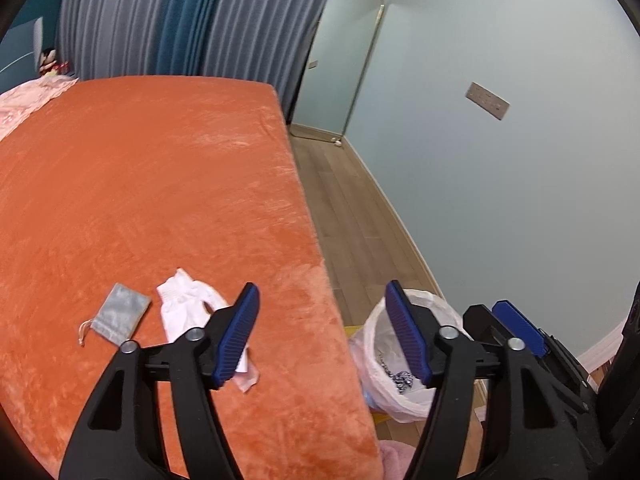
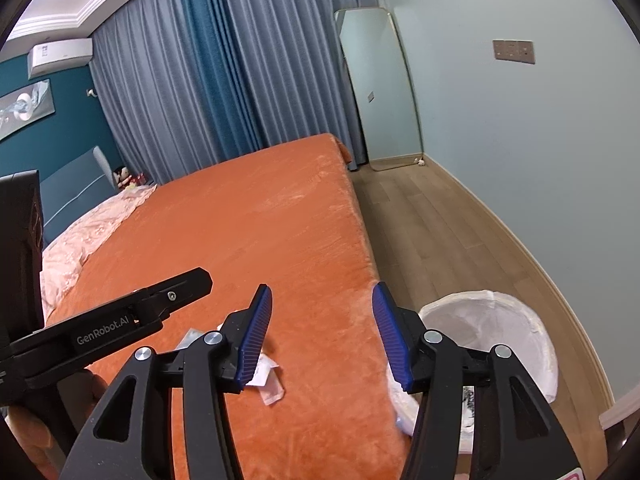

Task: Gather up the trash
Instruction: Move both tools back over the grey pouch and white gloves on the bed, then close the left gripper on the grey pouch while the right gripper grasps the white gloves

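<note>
White crumpled paper trash [image 1: 188, 306] lies on the orange bed [image 1: 160, 184] near its right edge, next to a small grey drawstring pouch [image 1: 120, 314]. My left gripper [image 1: 322, 334] is open and empty above the bed's edge, just right of the paper. A bin lined with a white bag [image 1: 384, 360] stands on the floor beside the bed with some trash inside. In the right wrist view my right gripper [image 2: 322, 336] is open and empty over the bed edge; the white paper [image 2: 266, 380] lies below its left finger and the bin [image 2: 516, 332] is at right.
Wooden floor [image 2: 432, 232] runs between the bed and the pale wall. A mirror [image 2: 380, 92] leans at the far wall beside the curtains. A pink quilt [image 2: 80, 236] lies at the head of the bed. The left gripper's body [image 2: 112, 320] crosses the right view.
</note>
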Demonstrator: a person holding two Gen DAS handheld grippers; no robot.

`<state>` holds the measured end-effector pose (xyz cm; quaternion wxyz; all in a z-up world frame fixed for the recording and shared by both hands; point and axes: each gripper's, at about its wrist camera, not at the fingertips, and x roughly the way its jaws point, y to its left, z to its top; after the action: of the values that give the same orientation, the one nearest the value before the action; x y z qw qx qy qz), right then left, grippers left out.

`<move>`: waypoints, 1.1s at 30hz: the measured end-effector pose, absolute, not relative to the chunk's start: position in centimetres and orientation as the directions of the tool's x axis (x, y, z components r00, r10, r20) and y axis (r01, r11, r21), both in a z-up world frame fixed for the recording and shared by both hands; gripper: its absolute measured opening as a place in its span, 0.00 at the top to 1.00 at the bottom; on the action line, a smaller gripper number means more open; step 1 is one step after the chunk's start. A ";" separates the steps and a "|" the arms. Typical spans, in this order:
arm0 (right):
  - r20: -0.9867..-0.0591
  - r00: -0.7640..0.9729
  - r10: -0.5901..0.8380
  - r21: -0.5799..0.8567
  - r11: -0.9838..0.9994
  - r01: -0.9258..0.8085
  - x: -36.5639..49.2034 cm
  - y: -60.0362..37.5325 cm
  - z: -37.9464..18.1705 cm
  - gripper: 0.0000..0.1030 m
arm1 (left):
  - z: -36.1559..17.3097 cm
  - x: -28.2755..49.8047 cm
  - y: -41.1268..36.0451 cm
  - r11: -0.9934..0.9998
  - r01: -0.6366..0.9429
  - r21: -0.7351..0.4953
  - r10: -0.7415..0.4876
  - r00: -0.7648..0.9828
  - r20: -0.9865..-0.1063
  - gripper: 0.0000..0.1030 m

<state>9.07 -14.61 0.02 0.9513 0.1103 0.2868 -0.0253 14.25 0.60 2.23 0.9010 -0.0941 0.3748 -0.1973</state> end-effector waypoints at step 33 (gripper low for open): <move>-0.799 0.579 0.162 0.159 0.986 -0.056 21.9 -0.7 -15.8 0.49 | -16.3 22.9 19.9 0.966 -0.087 -0.244 -0.176 0.469 -0.865 0.20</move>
<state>21.92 -0.71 -15.80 0.8867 0.0583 0.4545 0.0613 22.93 19.87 -16.28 0.8474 -0.1278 0.5146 -0.0265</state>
